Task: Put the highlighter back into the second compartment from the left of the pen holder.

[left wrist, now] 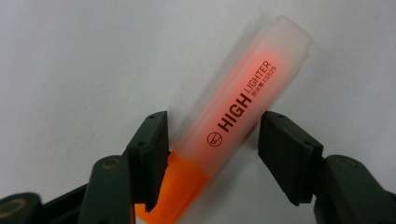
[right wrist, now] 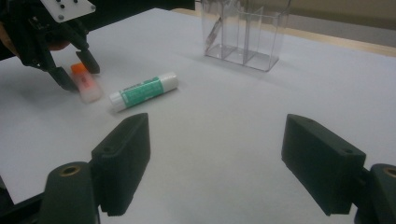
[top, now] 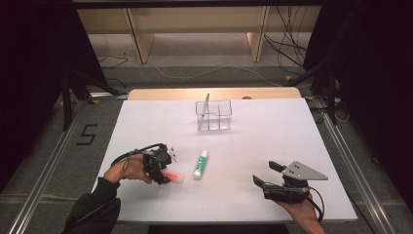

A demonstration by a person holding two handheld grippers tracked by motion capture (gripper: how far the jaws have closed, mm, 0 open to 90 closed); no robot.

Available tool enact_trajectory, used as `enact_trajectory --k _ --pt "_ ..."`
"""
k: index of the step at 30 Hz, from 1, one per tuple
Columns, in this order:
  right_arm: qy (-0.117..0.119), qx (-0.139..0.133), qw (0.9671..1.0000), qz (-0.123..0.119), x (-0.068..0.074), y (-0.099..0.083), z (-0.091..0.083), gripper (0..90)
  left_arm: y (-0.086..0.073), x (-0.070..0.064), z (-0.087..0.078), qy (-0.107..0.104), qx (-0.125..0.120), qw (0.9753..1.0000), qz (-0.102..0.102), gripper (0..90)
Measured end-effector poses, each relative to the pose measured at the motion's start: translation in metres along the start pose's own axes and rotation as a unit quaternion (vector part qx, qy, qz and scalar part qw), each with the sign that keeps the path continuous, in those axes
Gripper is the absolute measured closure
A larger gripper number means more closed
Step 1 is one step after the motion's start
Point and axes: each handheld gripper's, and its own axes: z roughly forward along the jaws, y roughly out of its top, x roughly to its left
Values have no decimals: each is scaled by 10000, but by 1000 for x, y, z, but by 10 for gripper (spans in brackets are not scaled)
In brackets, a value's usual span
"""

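On the white table [top: 272, 146] the person's left gripper [top: 164, 171] is down over an orange highlighter [top: 173, 177] that lies flat on the surface near the front left. In the left gripper view the two black jaws stand on either side of the highlighter [left wrist: 233, 119]; the left jaw looks to be touching its frosted cap edge, the right jaw sits just beside the barrel with a thin gap, so the jaws are set narrow around it rather than clamped tight. Just beside the highlighter, toward the middle of the table, lies a green-and-white glue stick [top: 200, 164], untouched. Farther back, near the wooden edge, stands a clear plastic organizer [top: 214, 116] with compartments, and a thin object leans in its left one; I cannot tell what it is. The right gripper [top: 267, 174] rests low at the front right, well apart from everything, its jaws spread wide over bare table.
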Motion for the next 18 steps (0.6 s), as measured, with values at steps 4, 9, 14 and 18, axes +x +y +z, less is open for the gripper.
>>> enact_trajectory --k 4,9,14,18 --pt "0 11 10000 -2 0 0 0 246 2 -1 0 -58 66 9999 145 474" --pt "1 30 10000 0 0 0 1 246 4 -5 -1 -59 145 9989 438 548" --pt "-3 17 10000 -12 0 0 1 246 3 -8 -1 -52 105 9974 716 613" --pt "1 21 10000 -6 0 0 0 246 4 -9 -1 -72 71 9972 746 653"
